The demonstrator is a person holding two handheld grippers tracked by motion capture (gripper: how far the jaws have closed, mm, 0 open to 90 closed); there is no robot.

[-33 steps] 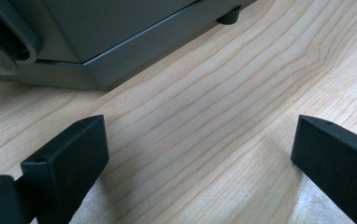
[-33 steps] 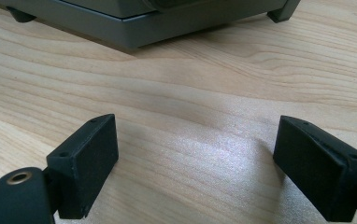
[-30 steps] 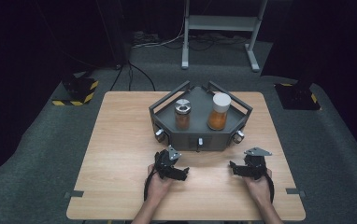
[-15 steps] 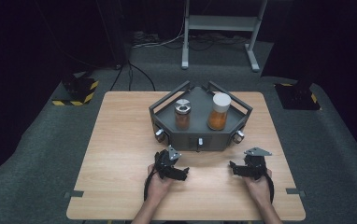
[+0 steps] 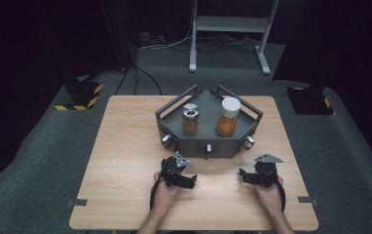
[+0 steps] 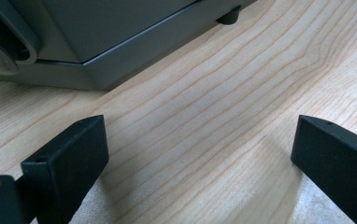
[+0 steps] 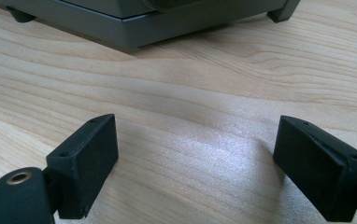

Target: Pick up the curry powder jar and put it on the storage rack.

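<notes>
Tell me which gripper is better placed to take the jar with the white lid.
Probably the right gripper. The white-lid jar stands in the right half of the tray, nearer that gripper. The left gripper sits below the silver-lid jar. Both are open.

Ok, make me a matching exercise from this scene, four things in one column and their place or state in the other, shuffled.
Things:
1. white-lid jar
2. metal-lid jar
3. left gripper
4. tray

Places or states:
A. open, low over the table near the front edge
B. grey, at the table's middle, holding both jars
C. in the tray, on its right
D. in the tray, on its left

Pairs: 1-C, 2-D, 3-A, 4-B
</notes>
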